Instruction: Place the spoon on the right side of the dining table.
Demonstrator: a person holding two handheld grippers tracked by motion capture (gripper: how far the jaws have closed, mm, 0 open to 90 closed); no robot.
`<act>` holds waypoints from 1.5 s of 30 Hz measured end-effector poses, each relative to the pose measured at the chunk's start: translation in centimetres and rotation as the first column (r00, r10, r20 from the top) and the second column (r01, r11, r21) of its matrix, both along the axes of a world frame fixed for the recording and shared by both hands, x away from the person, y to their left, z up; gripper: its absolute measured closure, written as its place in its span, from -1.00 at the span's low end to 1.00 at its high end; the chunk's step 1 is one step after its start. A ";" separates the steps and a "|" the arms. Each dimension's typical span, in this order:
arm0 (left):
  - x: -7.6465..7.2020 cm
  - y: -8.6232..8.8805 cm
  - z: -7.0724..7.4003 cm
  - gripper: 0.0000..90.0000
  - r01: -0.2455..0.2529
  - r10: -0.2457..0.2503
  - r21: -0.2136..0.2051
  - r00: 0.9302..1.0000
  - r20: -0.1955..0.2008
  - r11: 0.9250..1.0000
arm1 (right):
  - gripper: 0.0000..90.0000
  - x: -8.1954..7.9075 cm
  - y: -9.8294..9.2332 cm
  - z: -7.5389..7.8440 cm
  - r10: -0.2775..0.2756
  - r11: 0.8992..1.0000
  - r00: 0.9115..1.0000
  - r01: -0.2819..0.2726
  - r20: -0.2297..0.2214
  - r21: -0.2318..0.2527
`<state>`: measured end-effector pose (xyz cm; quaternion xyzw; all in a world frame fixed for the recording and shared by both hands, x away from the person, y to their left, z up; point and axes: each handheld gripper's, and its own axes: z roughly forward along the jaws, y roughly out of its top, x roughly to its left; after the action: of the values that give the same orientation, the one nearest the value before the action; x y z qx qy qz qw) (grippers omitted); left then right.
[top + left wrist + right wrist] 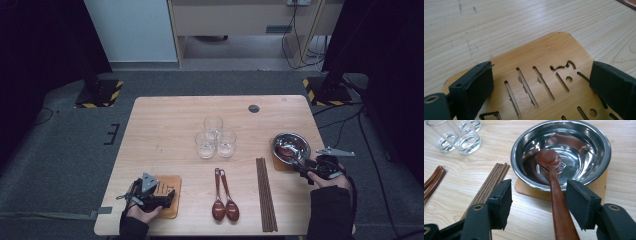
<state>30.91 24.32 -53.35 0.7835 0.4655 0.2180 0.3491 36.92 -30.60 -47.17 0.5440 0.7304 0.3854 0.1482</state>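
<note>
We see the left gripper (161,200) low at the left side of the table (165,125), on top of a wooden mat (169,194) with slots cut in it. In the left gripper view its two black jaws stand wide apart over the mat, and nothing sits between them.

Next come three clear glasses (215,137) close together in the middle of the table. In front of them lie two brown spoons (224,200) side by side. Just to their right lies a bundle of dark chopsticks (266,192).

At the right side sits a shiny metal bowl (559,152) on another wooden mat (529,188). A wooden spoon (554,185) rests in it, its round end in the bowl and its handle leaning over the rim. The right gripper (539,202) is at the handle. Its jaws are apart, with the handle between them, closer to one jaw. We cannot see the pads pressing on it.
</note>
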 end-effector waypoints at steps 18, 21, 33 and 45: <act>0.0 0.0 0.0 -0.90 0.000 0.000 0.000 1.000 0.000 1.000 | -0.15 -0.5 2.1 0.2 0.048 0.999 0.999 -0.048 -0.001 0.010; 0.0 0.0 0.0 -0.90 0.000 0.000 0.000 1.000 0.000 1.000 | -0.15 -0.4 2.3 0.1 0.053 0.999 0.999 -0.053 -0.003 0.009; 0.0 0.0 0.0 -0.90 0.001 -0.001 0.001 1.000 -0.001 1.000 | -0.16 -0.6 2.4 0.7 0.049 0.999 0.998 -0.050 0.039 0.016; 0.0 0.0 0.0 -0.90 0.002 -0.002 0.001 1.000 -0.001 1.000 | -0.06 -1.0 3.1 2.4 0.067 0.996 0.989 -0.075 0.130 0.057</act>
<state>30.94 24.35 -53.34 0.7844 0.4647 0.2174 0.3485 35.95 -27.52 -44.81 0.4962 0.7261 0.4469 0.1638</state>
